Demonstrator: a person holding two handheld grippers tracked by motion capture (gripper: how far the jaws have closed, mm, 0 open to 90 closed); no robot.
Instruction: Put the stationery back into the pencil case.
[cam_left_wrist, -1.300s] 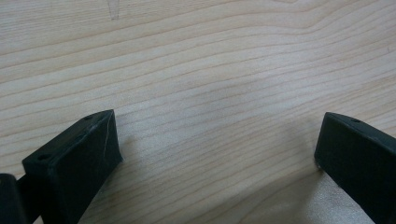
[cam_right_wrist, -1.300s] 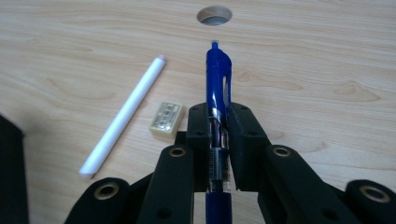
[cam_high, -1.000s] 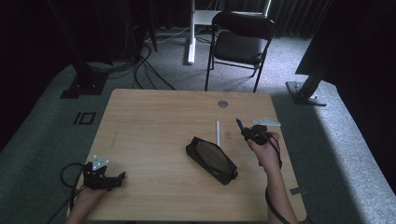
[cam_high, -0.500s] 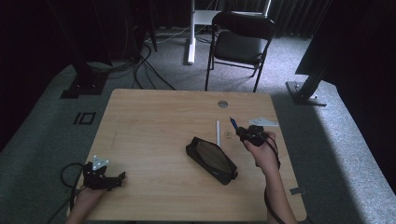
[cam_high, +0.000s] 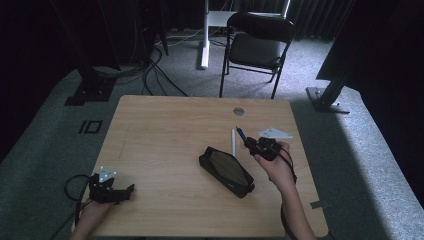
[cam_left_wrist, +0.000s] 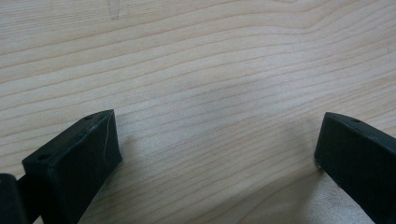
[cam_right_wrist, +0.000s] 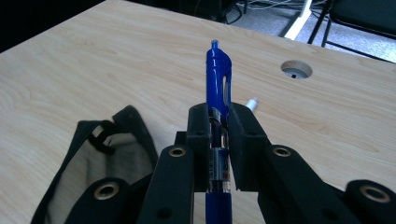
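Moved: right gripper is lifting the blue pen up and toward twelve o'clock, away from where it was a second ago.
Left gripper: left gripper is resting at the table's seven o'clock corner, jaws standing wide apart over bare wood.
Pouch: black pencil case is lying just right of centre, at about eight o'clock from the right gripper.
Right gripper: jaws are clamping narrowly on the blue pen's barrel, its tip pointing toward twelve o'clock.
White pen: white pen is lying on the table just beside the blue pen, at its nine o'clock.
Beyond: chair is standing past the table's far edge.
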